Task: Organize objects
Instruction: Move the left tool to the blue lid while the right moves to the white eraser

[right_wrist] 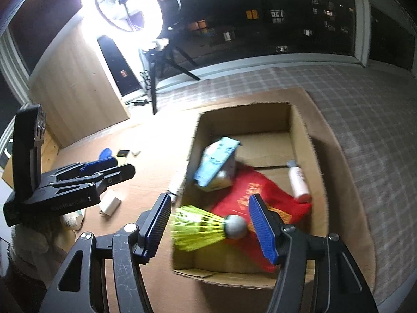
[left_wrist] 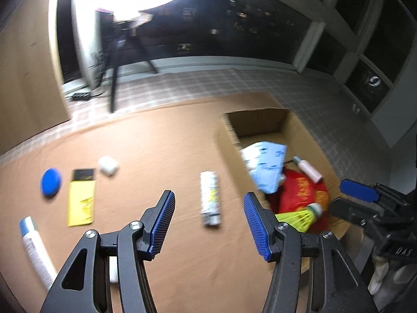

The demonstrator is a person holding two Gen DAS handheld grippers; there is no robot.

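Jaws of both tongs stand spread, pinching nothing. Between the right gripper (right_wrist: 209, 224) pads, touching neither, a yellow-skirted shuttlecock with a grey cork tip (right_wrist: 206, 230) lies blurred over the open brown cardboard box (right_wrist: 306, 140). Just beyond the left gripper (left_wrist: 209, 220) a white cylindrical tube (left_wrist: 210, 198) lies on the tan mat (left_wrist: 146, 151).

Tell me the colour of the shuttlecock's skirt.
Bright yellow-green on the shuttlecock, clearest in the right wrist view.
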